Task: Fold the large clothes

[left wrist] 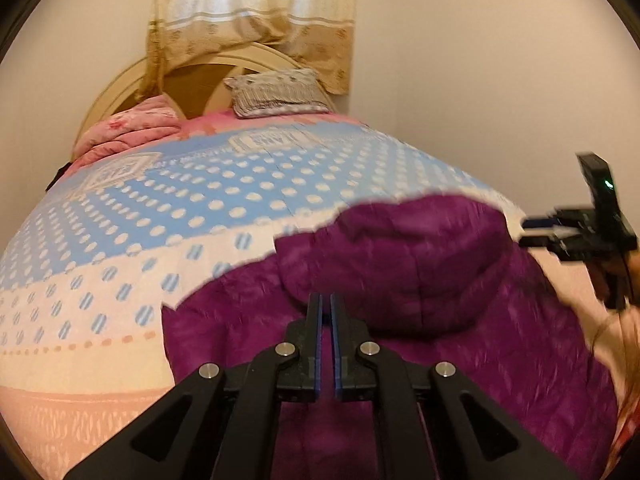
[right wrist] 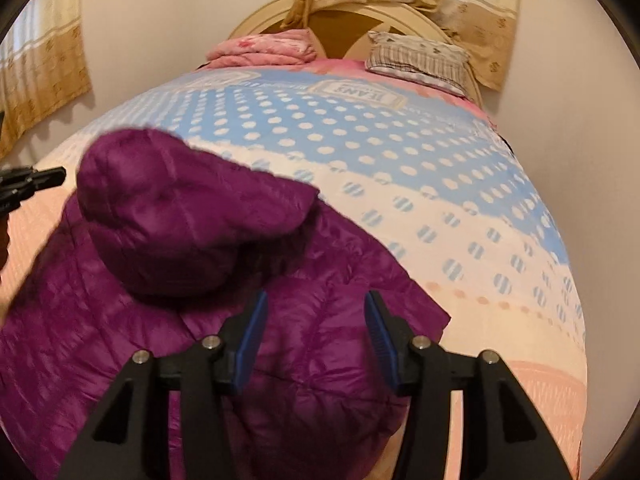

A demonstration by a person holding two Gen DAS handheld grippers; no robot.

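Jacket [right wrist: 208, 280]: purple quilted puffer with hood, lying flat on the bed [left wrist: 100, 320], near edge, hood [left wrist: 420, 248] folded onto the body and bulging up. Bed cover is blue with white dots, fading to cream then peach toward the near edge. At the head end: folded pink blanket [right wrist: 264, 50] on the left, striped pillow [right wrist: 416, 60] on the right, both against the cream headboard [left wrist: 128, 84], well apart from the jacket. Beige curtain [left wrist: 256, 20] hangs over the headboard. No containers in either view. Left gripper [left wrist: 326, 300] hovers low over the jacket body just below the hood, pointing toward the head of the bed; fingers nearly together with only a thin slit between the blue pads [left wrist: 318, 344], no fabric visible in the slit. Right gripper [right wrist: 316, 300] sits over the jacket's right half, same heading, fingers spread wide, blue pads [right wrist: 252, 336] facing each other with purple fabric showing in the gap beneath; cannot tell if the tips touch the cloth. In the left wrist view the right gripper shows side-on at the far right edge, beside the hood. Frames are motion-blurred around the hood edge.
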